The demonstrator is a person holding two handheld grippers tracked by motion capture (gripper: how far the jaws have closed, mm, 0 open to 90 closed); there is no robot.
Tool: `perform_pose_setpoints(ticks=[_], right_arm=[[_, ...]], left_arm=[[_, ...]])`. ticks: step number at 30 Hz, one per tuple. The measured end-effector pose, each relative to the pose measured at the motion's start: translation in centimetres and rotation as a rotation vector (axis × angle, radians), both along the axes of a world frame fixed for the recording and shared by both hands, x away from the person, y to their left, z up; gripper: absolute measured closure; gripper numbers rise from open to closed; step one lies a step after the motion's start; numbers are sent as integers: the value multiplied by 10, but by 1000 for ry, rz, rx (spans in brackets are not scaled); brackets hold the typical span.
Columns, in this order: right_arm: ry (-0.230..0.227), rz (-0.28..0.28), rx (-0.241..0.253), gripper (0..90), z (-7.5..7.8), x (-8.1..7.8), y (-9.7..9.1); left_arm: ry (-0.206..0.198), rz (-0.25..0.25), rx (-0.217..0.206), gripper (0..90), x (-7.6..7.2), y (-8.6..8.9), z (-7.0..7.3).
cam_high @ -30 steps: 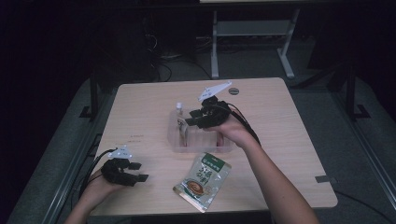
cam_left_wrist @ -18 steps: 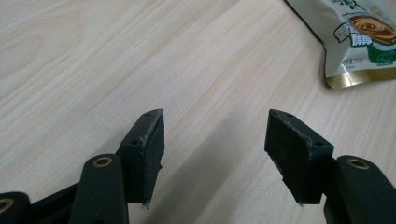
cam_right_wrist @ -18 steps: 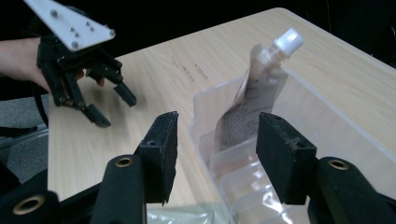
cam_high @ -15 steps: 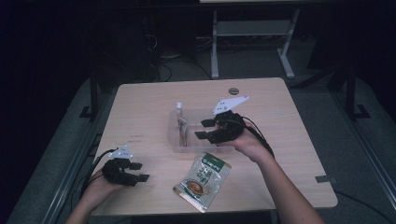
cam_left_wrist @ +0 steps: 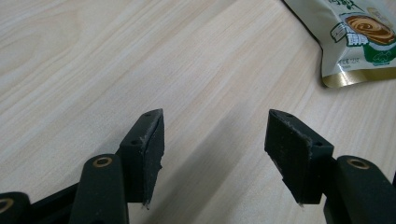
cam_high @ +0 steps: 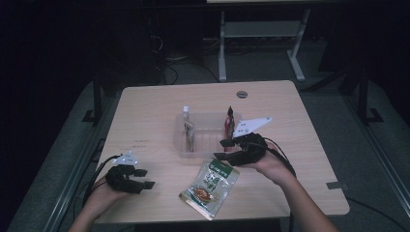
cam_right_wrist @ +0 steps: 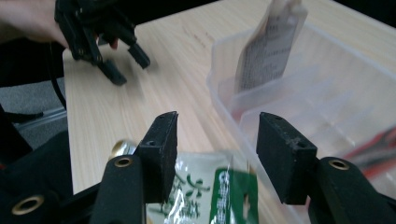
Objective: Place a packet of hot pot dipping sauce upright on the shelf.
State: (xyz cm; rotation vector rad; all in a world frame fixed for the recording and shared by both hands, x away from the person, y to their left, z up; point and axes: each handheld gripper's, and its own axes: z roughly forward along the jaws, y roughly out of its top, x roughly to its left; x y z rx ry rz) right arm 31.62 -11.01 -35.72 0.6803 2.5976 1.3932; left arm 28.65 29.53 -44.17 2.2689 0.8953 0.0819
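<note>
Dimly lit room with black, murky surroundings; the pale wooden table [cam_high: 145, 116] catches soft overhead light, close-up views are brighter, with blurred edges and faint shadows under black jaws.

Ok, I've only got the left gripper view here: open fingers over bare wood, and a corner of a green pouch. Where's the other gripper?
Observer: The right gripper hovers at the far end of that green pouch. Its fingers have just been opening, with nothing gripped between them.
Operator: Anything beyond the pouch?
Observer: A clear plastic bin, just past it.
Operator: Empty?
Observer: No, a pale sachet stands at its left end.
Operator: Just that?
Observer: A red packet stands at the right end.
</note>
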Motion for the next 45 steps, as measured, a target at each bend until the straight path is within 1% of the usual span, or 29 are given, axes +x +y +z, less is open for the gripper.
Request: perform_pose_setpoints(ticks=[6,8,10,12,14,15,16,17,18,20,21,23,25,29,31,33,34,36,38,40,41,43,45], right_arm=[[24,-10,-7,474,-13,-9,-13],[33,-17,-9,470,-16,-12,-17],[39,-18,-15,466,-20,-15,-22],[46,-25,-14,464,-24,-19,-26],[62,-36,-24,462,-29,-23,-31],[55,-38,-31,461,-31,-24,-33],[68,-50,-36,461,-34,-25,-36],[74,-56,-39,460,-36,-27,-38],[76,-62,-44,460,-39,-28,-41],[89,-71,-47,458,-44,-31,-45],[94,-74,-49,456,-46,-33,-48],[101,-86,-55,453,-50,-35,-53],[111,-95,-52,443,-55,-37,-59],[122,-125,-43,425,-63,-41,-71],[129,-141,-38,413,-66,-42,-75],[119,-149,-39,400,-69,-43,-78],[122,-154,-37,397,-69,-42,-79],[121,-163,-24,387,-71,-41,-79],[123,-161,-24,381,-73,-40,-78],[123,-158,-27,377,-74,-39,-76],[121,-155,-29,374,-74,-39,-75],[120,-155,-25,371,-75,-39,-74],[119,-154,-28,370,-75,-39,-74]], left_arm=[[-2,-2,5,375,0,0,0],[1,8,-4,375,-1,-1,1],[-7,-1,0,375,-1,-2,1],[-2,-5,5,375,-2,-3,2],[-8,-6,2,375,-2,-4,2],[-9,-7,-3,376,-3,-5,3],[-13,-10,-1,375,-3,-6,3],[-11,-7,-4,375,-4,-8,4],[-14,-14,-3,375,-4,-9,5],[-11,-15,-15,377,-6,-13,8],[-12,-22,-17,391,-7,-15,9],[-28,-36,-17,423,-10,-21,13],[-22,-40,-36,464,-14,-28,16],[-25,-80,-62,594,-20,-46,22],[-29,-112,-62,662,-22,-56,24],[-34,-143,-66,739,-26,-68,25],[-38,-163,-60,773,-27,-74,25],[-29,-204,-52,836,-30,-85,25],[-24,-240,-46,866,-33,-97,24],[-15,-267,-45,869,-37,-108,21],[-16,-278,-39,869,-39,-113,20],[-16,-293,-26,869,-40,-122,17],[-12,-300,-28,869,-40,-130,14]])
